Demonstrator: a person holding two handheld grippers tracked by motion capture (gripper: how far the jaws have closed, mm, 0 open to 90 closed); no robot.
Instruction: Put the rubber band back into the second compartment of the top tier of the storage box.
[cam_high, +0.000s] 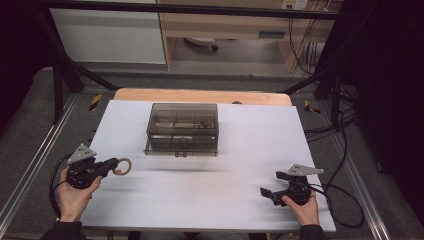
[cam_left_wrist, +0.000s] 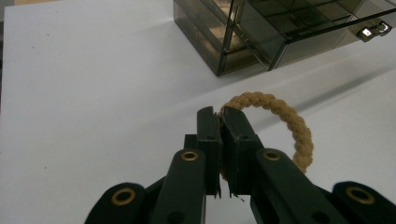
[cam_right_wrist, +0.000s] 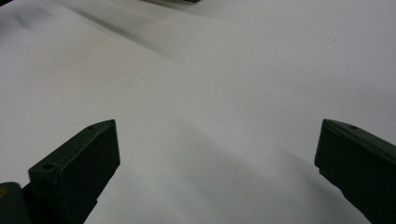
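Dark room w/ grey carpet floor, black frame rails & cables around a white-topped table (cam_high: 200, 200); a strip of bare wood shows at the table's far edge.

Near the far middle of the table sits a smoky see-through plastic organiser box (cam_high: 182, 129) w/ inner compartments; small metal latch at its front. In the left gripper view the same box (cam_left_wrist: 280, 32) is up top right, well apart from the jaws.

Left gripper (cam_high: 114, 165) is at the near left of the table, held in the person's left hand (cam_high: 75, 195), grey three-cornered plate on top. Its jaws are closed tight on a tan braided rope ring (cam_high: 122, 166). Left gripper view: the ring (cam_left_wrist: 280, 121) is pinched at its near-left arc between the two black jaws, rest of the loop sticks out to the right & ahead, above the white surface.

Right gripper (cam_high: 267, 194) is at the near right, in the right hand (cam_high: 302, 207), pointing left across the table. Jaws spread wide, nothing between them; the right gripper view has bare white table betw. the two pads (cam_right_wrist: 88, 158).
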